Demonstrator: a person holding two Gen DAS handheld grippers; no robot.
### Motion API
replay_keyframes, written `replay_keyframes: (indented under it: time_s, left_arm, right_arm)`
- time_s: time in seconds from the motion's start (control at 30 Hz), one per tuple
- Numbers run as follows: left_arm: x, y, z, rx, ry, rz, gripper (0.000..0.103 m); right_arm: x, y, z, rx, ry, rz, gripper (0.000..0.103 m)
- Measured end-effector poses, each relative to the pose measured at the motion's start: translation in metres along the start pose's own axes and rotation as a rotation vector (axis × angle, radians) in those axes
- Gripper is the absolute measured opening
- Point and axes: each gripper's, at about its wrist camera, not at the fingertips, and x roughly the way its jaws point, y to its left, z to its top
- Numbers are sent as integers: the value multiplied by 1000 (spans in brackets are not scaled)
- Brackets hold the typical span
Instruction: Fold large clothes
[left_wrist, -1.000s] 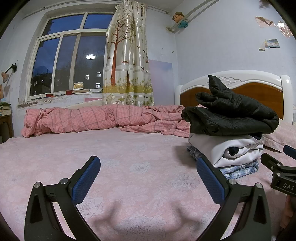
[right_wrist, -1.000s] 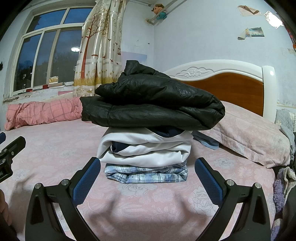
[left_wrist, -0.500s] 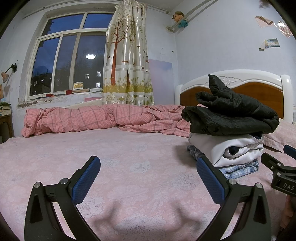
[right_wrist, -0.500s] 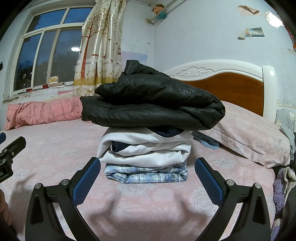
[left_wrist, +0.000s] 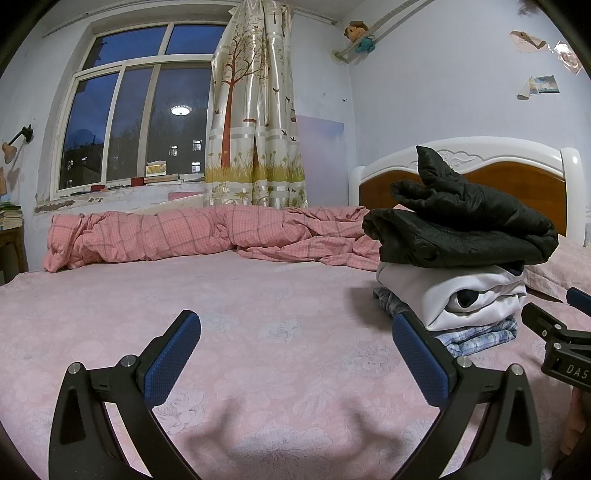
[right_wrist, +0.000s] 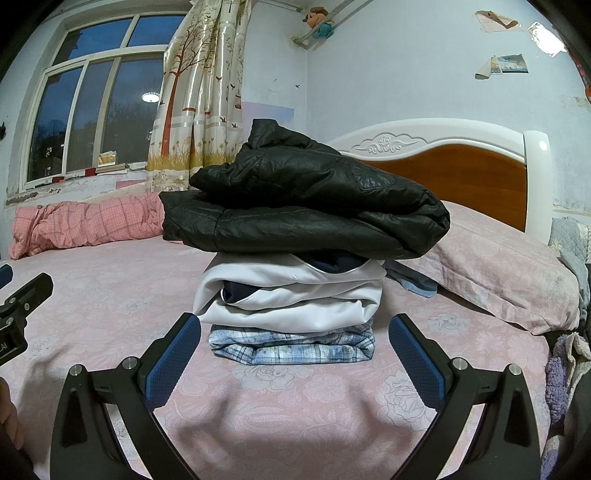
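Observation:
A stack of folded clothes stands on the pink bed sheet (right_wrist: 295, 406). A black padded jacket (right_wrist: 306, 210) lies on top, a white garment (right_wrist: 291, 299) under it, and a blue plaid shirt (right_wrist: 295, 347) at the bottom. The stack also shows at the right in the left wrist view, with the black jacket (left_wrist: 461, 229) on top. My right gripper (right_wrist: 295, 354) is open and empty, just in front of the stack. My left gripper (left_wrist: 295, 354) is open and empty over bare sheet (left_wrist: 258, 332), left of the stack.
A rolled pink checked quilt (left_wrist: 166, 236) lies along the far side of the bed under the window. A pillow (right_wrist: 498, 269) and the wooden headboard (right_wrist: 461, 170) stand right of the stack. Loose grey and purple cloth (right_wrist: 565, 362) lies at the right edge.

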Motion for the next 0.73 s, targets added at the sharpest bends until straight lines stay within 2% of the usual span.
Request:
replay_keyframes:
  time_s: [0.73]
  left_arm:
    - [-1, 2, -1, 1, 4, -1, 103]
  right_arm:
    - [1, -1, 0, 4, 3, 1, 103]
